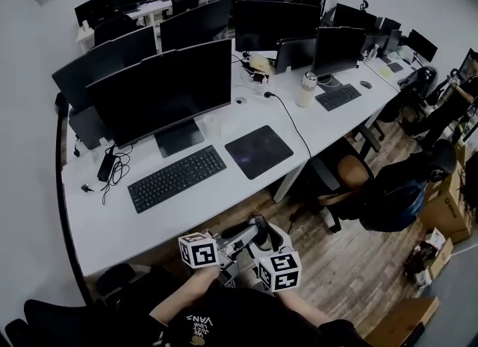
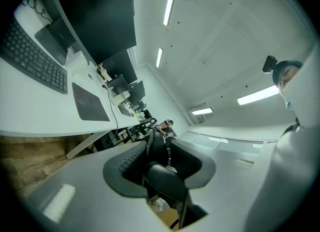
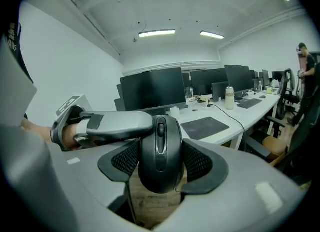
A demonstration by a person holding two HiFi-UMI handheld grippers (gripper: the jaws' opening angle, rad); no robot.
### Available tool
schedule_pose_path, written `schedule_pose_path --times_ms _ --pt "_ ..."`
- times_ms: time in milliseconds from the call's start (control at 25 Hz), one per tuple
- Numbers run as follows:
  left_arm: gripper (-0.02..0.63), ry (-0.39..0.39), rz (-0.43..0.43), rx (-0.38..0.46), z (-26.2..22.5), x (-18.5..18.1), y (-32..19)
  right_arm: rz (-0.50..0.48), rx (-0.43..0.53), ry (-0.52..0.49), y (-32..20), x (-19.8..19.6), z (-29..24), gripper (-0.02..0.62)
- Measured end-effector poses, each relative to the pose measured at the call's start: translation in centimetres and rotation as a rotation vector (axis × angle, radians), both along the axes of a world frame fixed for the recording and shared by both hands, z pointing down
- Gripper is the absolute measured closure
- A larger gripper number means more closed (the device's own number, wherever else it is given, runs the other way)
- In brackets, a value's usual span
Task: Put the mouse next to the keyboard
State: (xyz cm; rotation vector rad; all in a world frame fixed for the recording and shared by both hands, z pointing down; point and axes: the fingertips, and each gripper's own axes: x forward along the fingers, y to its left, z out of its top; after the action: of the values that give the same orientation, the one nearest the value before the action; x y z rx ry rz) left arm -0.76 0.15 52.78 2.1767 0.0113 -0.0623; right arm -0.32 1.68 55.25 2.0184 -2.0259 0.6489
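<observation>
Right gripper [image 3: 161, 168]: clenched on the mouse [image 3: 160, 148], its ribbed black pads pressed to both flanks. The mouse is black, smooth and rounded, with the scroll wheel facing up. It is held in the air off the front edge of the white desk [image 1: 97, 226], well apart from the keyboard [image 1: 177, 178].

Left gripper [image 2: 160, 171]: jaws apart, with a dark rounded shape between them. Contact with the pads cannot be made out. In the right gripper view, one grey finger [image 3: 115, 123] of the left gripper reaches the mouse's upper left.

The keyboard is flat, black and matte, in front of a wide monitor [image 1: 160, 92]. A dark rectangular mouse pad [image 1: 258, 151] lies just to its right.
</observation>
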Motion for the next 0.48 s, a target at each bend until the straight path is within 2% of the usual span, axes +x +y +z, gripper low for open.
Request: schedule_pose_path --times_ms 280,480 --pt "0.479 -0.004 -0.061 -0.008 0.7 0.2 -3.4 -0.061 -0.008 -0.003 -3.4 0.3 0.7 0.325" --pt "0.479 -0.022 -0.12 0.007 0.7 2.0 -6.1 -0.131 0.004 -0.01 -6.2 2.1 0.6 0.325"
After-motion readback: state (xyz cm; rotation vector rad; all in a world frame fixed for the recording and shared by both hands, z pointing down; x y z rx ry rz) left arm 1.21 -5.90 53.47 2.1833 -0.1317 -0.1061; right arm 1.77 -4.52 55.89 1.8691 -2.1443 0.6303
